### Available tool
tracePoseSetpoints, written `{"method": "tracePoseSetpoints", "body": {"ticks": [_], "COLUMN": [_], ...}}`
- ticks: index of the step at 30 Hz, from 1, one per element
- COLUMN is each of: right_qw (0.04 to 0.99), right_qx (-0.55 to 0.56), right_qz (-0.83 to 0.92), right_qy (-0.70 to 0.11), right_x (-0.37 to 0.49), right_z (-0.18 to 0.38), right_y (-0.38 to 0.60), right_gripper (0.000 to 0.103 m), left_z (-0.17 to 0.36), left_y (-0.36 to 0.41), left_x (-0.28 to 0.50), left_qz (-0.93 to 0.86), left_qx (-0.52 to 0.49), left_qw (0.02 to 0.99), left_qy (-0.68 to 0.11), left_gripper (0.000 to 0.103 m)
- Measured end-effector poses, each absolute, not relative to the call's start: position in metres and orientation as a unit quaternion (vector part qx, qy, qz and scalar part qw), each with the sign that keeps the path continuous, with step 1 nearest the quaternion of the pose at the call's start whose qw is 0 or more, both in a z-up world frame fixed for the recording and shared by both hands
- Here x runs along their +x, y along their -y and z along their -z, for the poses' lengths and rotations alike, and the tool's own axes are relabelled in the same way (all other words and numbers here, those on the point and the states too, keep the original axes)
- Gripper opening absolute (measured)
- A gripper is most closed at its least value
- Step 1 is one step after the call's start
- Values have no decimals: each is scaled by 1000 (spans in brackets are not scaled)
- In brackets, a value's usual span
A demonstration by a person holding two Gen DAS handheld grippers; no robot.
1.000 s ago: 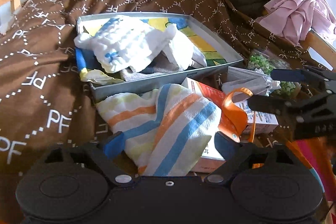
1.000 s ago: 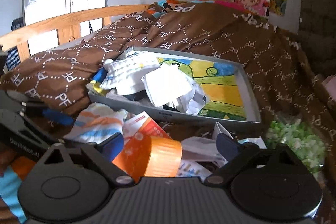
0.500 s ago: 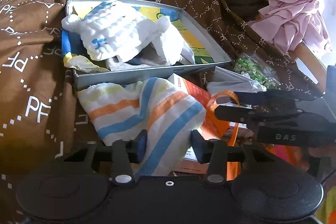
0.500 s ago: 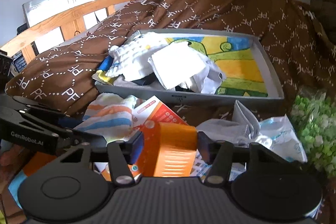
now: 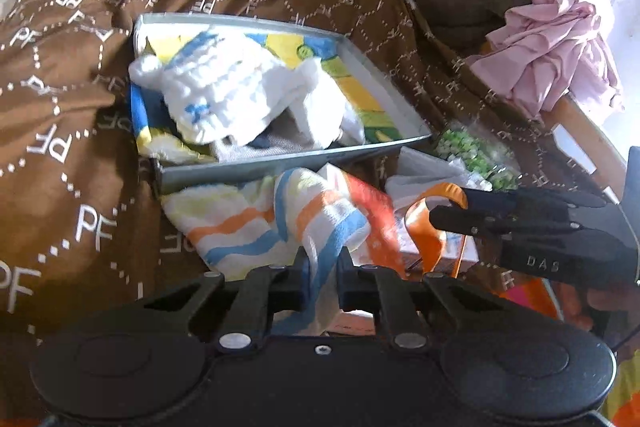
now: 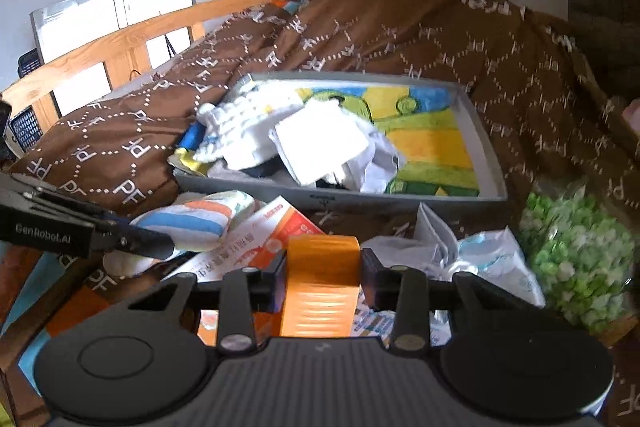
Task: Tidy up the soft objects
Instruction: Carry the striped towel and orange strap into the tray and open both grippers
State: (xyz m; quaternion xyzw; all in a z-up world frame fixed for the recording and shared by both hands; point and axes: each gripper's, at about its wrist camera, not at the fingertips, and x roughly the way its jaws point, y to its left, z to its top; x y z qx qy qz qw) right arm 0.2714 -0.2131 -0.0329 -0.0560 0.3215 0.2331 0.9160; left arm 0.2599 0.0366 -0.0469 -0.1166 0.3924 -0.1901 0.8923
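Observation:
A striped towel in orange, blue and yellow lies on the brown blanket in front of a grey tray. My left gripper is shut on the towel's near edge. It also shows in the right wrist view. My right gripper is shut on an orange band, a flat loop that also shows in the left wrist view. The tray holds a white knitted cloth, a white cloth and darker fabric under them.
An orange and white box lies under the towel and band. A crumpled white plastic bag and a bag of green and white pellets sit at the right. A pink garment hangs on a wooden bed rail.
Both grippers have closed from open: the left onto the striped towel's edge, the right onto the orange band. The towel is bunched and pulled toward the left gripper.

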Motion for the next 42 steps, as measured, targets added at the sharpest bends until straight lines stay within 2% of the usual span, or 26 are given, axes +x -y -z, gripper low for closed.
{"method": "tracePoseSetpoints", "body": {"ticks": [15, 29, 35, 42], "right_qw": [936, 966, 965, 958], "right_qx": [-41, 11, 73, 106], "right_qz": [-229, -145, -113, -85], "right_qy": [-265, -213, -225, -254], "right_x": [259, 333, 385, 425], "right_z": [-10, -46, -32, -1], "right_y": [221, 235, 247, 259], "right_gripper": [41, 41, 41, 41], "left_z": [-15, -85, -73, -23], "left_y": [-30, 5, 23, 30], "left_x": [257, 351, 394, 429], "left_qz": [240, 245, 241, 227], "left_qx": [-167, -186, -192, -209], "left_qw": [894, 922, 928, 921], "left_qy": [-339, -234, -211, -240], "left_gripper": [11, 11, 11, 11]}}
